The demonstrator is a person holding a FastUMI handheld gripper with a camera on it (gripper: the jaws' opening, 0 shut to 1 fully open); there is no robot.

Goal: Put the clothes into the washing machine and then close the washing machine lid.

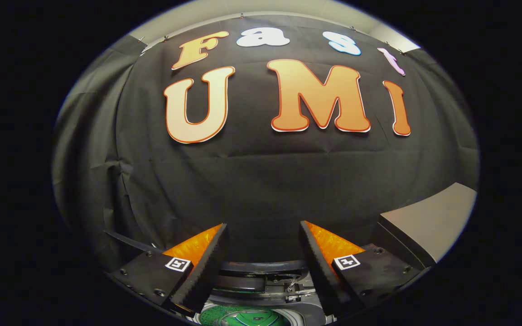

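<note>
Green washing machine tub [247, 317] below hand-held gripper [263, 242], fingers spread, empty.

No words, brand names or numbers can be read on any object. Each of the fingers [209, 267] carries a small square black-and-white marker tag [178, 264], a coded pattern rather than text. The washing machine [261, 290] below and between them shows, perhaps, no legible label.

Gripper [263, 235] level, its two fingers [206, 267] spread well apart, nothing between them.
</note>
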